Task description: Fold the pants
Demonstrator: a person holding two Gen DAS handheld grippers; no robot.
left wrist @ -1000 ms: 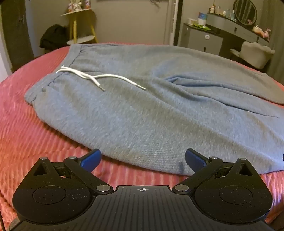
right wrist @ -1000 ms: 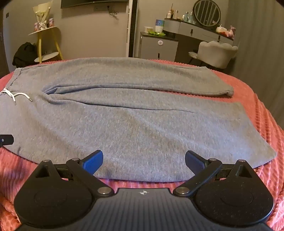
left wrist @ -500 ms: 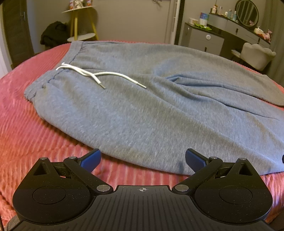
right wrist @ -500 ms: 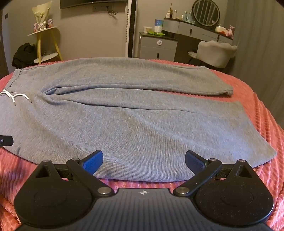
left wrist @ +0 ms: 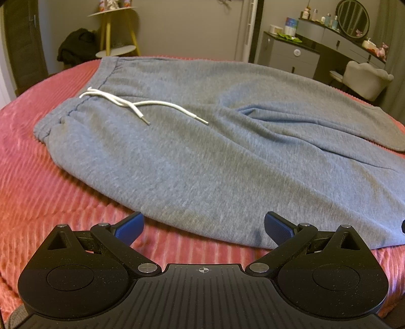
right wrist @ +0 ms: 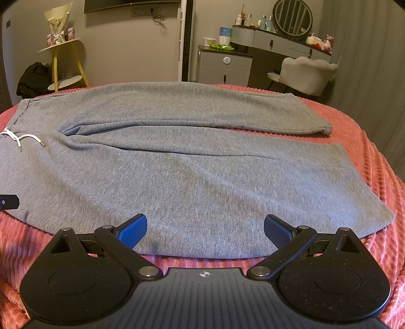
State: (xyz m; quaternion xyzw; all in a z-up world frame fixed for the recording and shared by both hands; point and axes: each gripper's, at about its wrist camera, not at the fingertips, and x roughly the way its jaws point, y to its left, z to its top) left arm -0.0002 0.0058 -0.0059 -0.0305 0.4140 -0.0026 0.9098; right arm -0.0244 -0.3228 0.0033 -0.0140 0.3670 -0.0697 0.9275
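Observation:
Grey sweatpants (left wrist: 202,157) lie flat on a pink ribbed bedspread (left wrist: 38,177), waistband at the left with a white drawstring (left wrist: 131,105), legs running right. In the right wrist view the pants (right wrist: 192,182) show both legs side by side, cuffs at the right. My left gripper (left wrist: 203,226) is open and empty, just above the near edge of the pants by the hip. My right gripper (right wrist: 205,227) is open and empty, over the near edge of the closer leg.
A yellow side table (right wrist: 65,63) and a dark bag (right wrist: 33,78) stand beyond the bed at left. A grey cabinet (right wrist: 224,67), a vanity with a round mirror (right wrist: 293,19) and a pale chair (right wrist: 306,74) stand at the back right. The left gripper's edge (right wrist: 8,202) shows at the far left.
The left gripper has shifted slightly left and back along the near edge, so the waistband sits more central. The right gripper has hardly moved. Both stay open.

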